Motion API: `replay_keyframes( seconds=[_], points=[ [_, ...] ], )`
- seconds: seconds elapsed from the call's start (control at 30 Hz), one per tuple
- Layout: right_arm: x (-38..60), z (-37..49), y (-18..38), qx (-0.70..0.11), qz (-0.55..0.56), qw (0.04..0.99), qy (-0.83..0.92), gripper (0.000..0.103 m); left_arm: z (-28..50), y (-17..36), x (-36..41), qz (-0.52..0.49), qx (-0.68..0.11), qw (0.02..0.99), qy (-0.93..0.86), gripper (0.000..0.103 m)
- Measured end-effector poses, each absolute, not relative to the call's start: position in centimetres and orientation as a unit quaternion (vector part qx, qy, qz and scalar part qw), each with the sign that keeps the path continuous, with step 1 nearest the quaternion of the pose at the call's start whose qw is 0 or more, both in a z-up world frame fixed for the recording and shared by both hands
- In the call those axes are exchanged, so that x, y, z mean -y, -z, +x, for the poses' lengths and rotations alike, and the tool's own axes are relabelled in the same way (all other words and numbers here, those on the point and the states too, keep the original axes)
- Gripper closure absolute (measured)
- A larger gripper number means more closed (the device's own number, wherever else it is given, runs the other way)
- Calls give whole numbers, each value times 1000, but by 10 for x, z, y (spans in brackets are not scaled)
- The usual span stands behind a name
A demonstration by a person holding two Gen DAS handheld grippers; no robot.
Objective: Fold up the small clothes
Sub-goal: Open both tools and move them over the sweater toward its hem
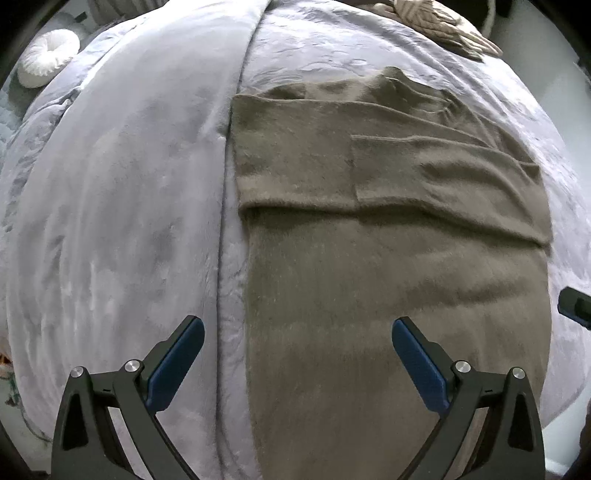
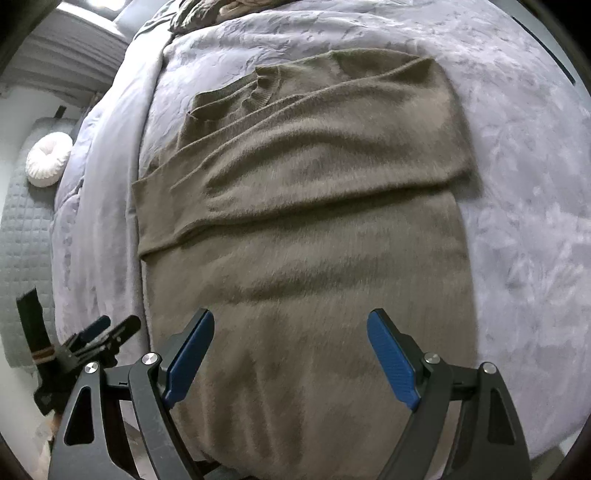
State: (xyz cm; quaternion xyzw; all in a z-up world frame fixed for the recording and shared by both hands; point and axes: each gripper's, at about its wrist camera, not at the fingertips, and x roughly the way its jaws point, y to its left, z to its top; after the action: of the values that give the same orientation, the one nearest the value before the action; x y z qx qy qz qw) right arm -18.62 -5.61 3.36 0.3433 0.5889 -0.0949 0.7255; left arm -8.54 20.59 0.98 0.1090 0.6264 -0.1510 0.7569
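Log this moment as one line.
fuzzy olive-brown knit sweater: sleeves folded in, flat on grey bedspread | left gripper: open, empty | right gripper: open, empty

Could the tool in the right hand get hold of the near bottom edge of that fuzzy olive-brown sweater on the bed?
Probably yes. The right tool hangs open above the fuzzy olive-brown sweater, nothing lies between them, and the left tool is off to the side.

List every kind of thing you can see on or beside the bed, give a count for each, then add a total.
Olive-brown sweater: 1
Lavender bedspread: 1
Round white cushion: 1
Patterned beige fabric at the head of the bed: 1
Grippers: 2, left gripper and right gripper
Total: 6
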Motion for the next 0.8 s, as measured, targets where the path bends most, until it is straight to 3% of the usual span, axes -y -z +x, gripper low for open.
replay_keyframes(
  seconds=[0.43, 0.8],
  points=[
    [36, -249, -23, -573, 441, 676, 140, 16, -117, -6, -241, 152, -635, 730, 203, 1],
    [31, -256, -25, -592, 421, 679, 107, 16, -152, -12, -262, 130, -634, 738, 192, 1]
  ],
)
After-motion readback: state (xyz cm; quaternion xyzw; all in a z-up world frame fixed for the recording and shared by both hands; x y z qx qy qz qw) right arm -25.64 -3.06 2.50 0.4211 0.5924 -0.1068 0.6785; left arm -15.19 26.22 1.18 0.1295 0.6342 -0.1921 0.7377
